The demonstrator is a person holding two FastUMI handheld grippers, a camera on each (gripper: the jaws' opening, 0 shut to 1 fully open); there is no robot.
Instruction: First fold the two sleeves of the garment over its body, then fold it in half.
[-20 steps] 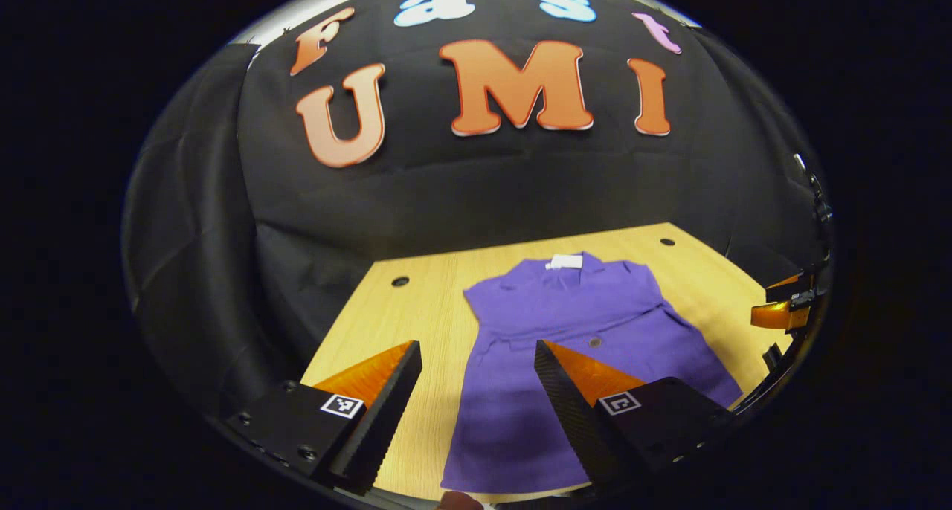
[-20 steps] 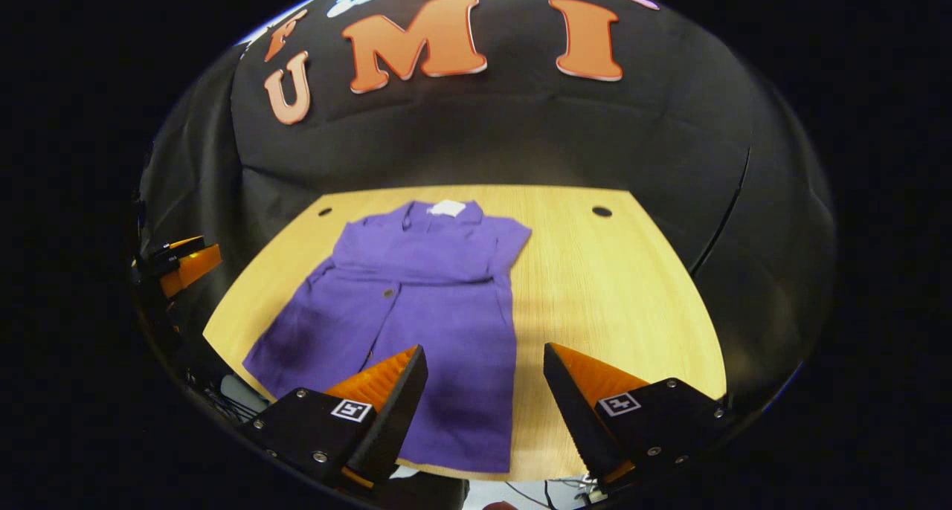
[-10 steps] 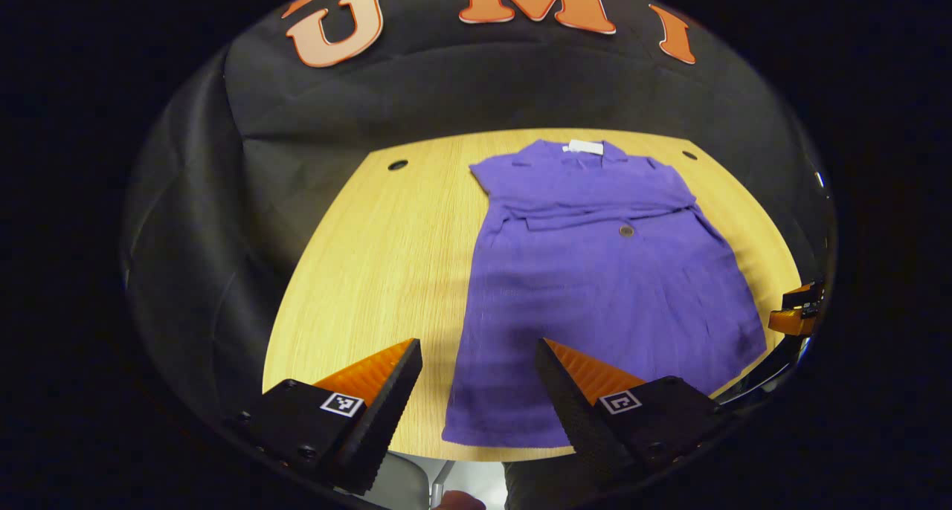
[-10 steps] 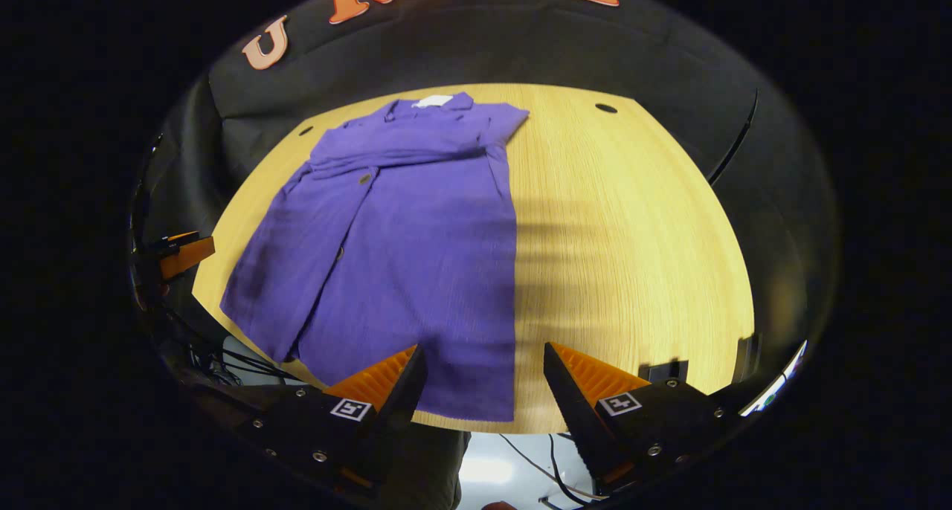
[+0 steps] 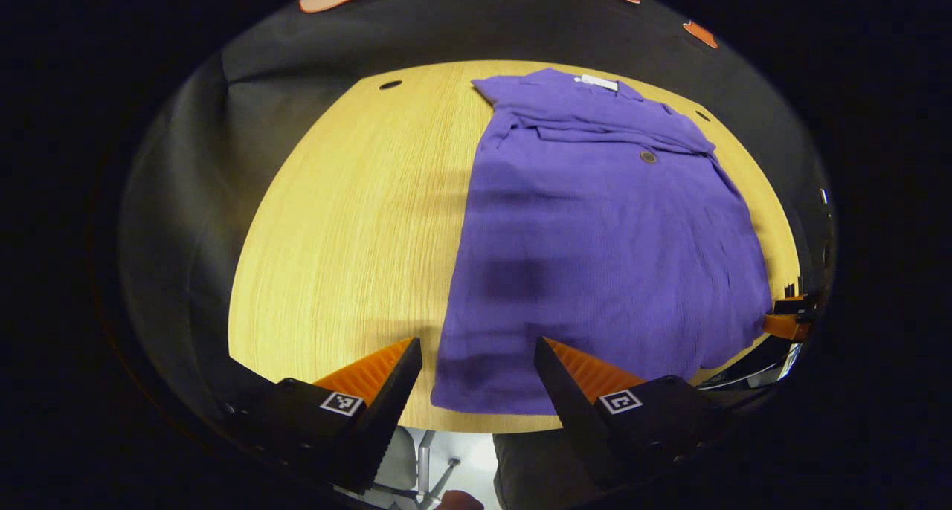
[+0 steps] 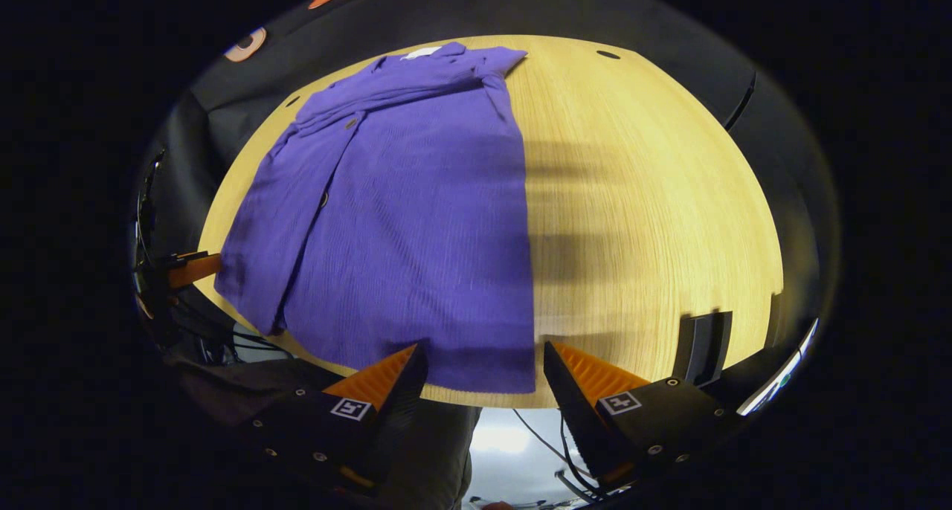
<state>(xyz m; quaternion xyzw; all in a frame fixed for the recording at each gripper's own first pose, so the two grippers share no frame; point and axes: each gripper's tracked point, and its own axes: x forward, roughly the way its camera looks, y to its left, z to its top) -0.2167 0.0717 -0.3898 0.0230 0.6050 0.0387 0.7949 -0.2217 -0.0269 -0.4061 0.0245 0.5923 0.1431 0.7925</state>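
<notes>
The purple garment [image 5: 595, 235] is lying flat on the wooden table [image 5: 349, 220], collar toward the far edge and hem along the near edge, with both sleeves [image 5: 580, 123] lying folded across its chest and a white tag [image 5: 599, 83] showing at the collar. In the left gripper view, the left gripper [image 5: 476, 354] is hanging above the hem's corner with its jaws spread wide, gripping nothing and touching no cloth as far as can be seen. In the right gripper view, the right gripper [image 6: 483, 365] is likewise gaping wide over the hem's other corner [image 6: 513, 376], holding nothing. A dark bracket [image 6: 703, 346] is standing at the table's near edge beside the right gripper, and cables [image 6: 550, 450] are trailing below the tabletop.
</notes>
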